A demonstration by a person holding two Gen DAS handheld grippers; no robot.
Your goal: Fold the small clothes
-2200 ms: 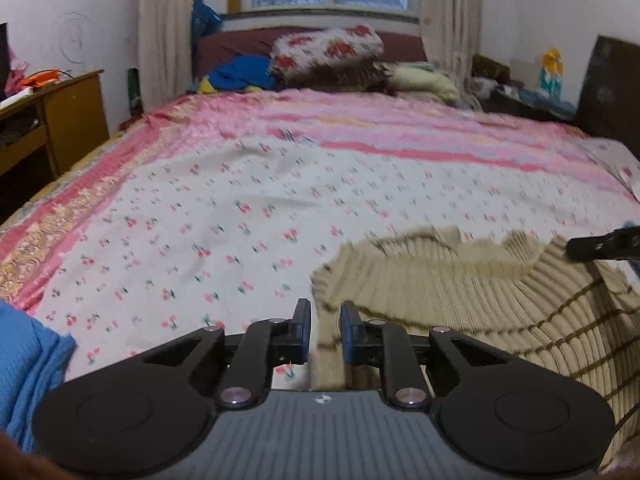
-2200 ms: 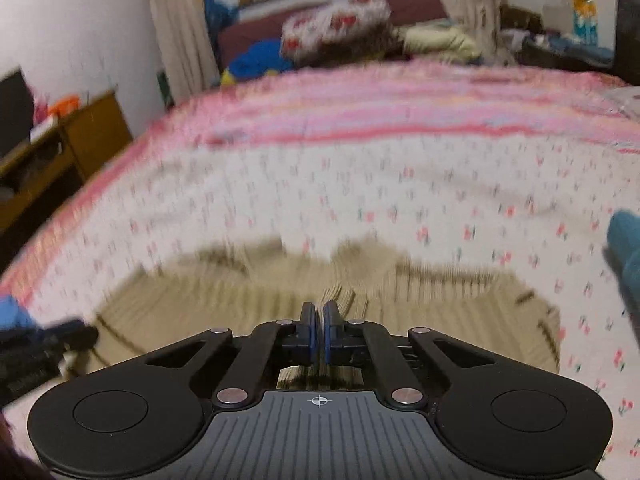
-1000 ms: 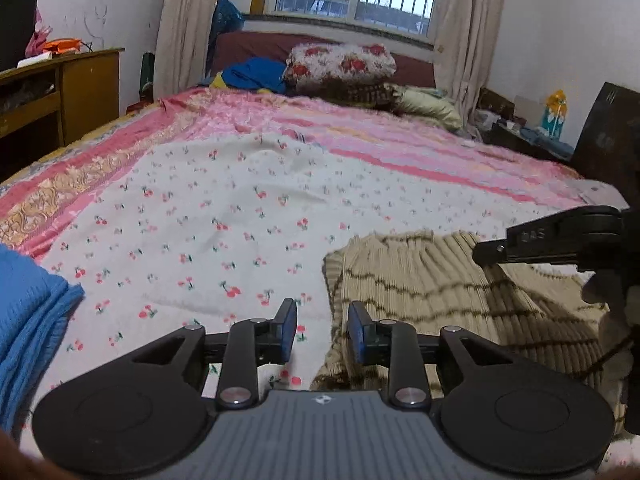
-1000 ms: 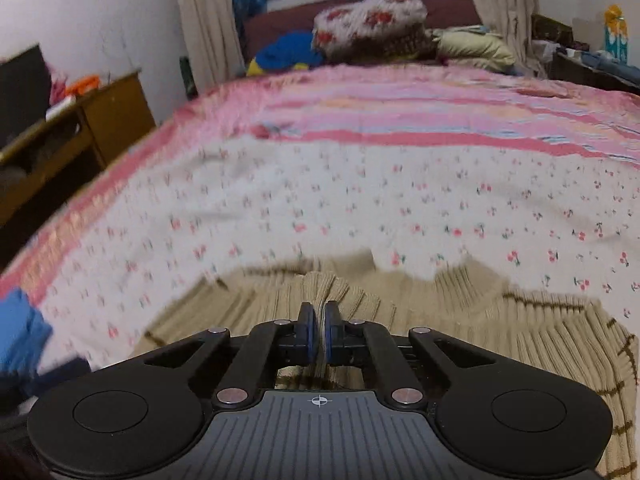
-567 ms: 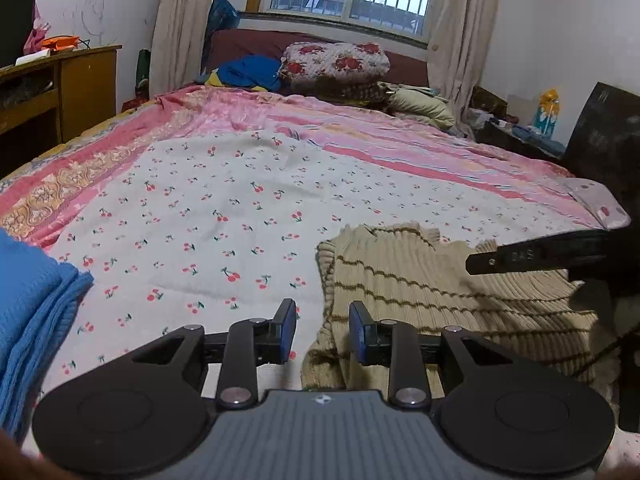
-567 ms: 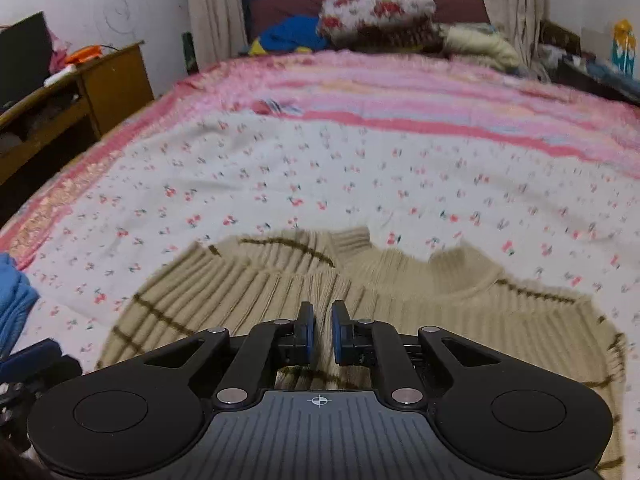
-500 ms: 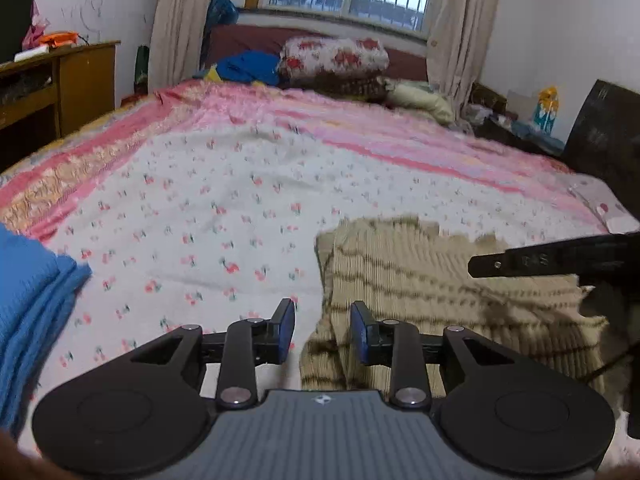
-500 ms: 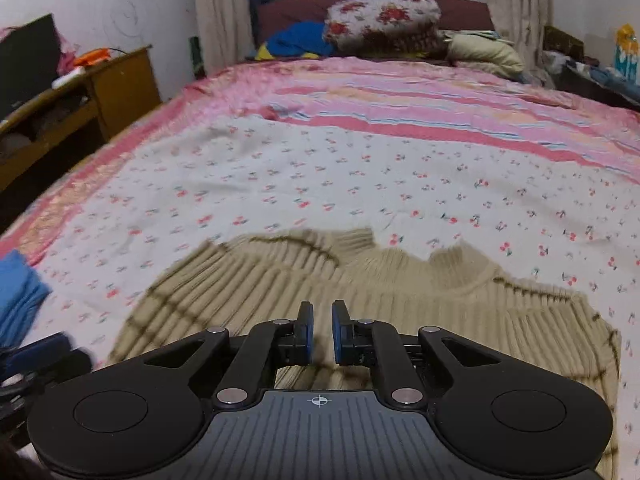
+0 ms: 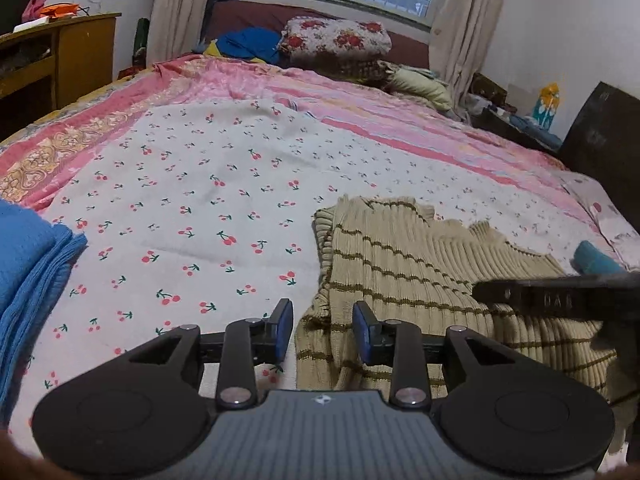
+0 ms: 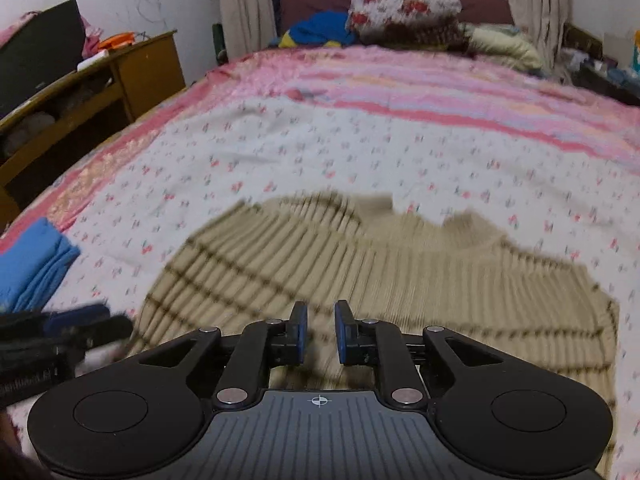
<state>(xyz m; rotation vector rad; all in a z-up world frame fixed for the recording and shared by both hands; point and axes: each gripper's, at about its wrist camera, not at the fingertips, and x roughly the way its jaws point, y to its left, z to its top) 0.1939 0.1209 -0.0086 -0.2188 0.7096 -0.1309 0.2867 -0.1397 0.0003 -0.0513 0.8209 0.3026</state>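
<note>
A beige ribbed sweater with thin brown stripes lies on the cherry-print bedspread. Its left edge is doubled over. My left gripper is open just above that near-left edge, and the fabric shows in the gap without either pad pressing on it. In the right wrist view the sweater spreads under my right gripper. Its jaws are opening and nothing is pinched between them. One finger of the right gripper reaches in over the sweater from the right. The left gripper shows blurred at the left.
A folded blue cloth lies at the near left of the bed. A teal item lies past the sweater on the right. Pillows are heaped at the bed's far end. A wooden desk stands left and a dark board right.
The right gripper's jaws have gone from shut to parted, and it has shifted sideways over the sweater. The left gripper has hardly moved.
</note>
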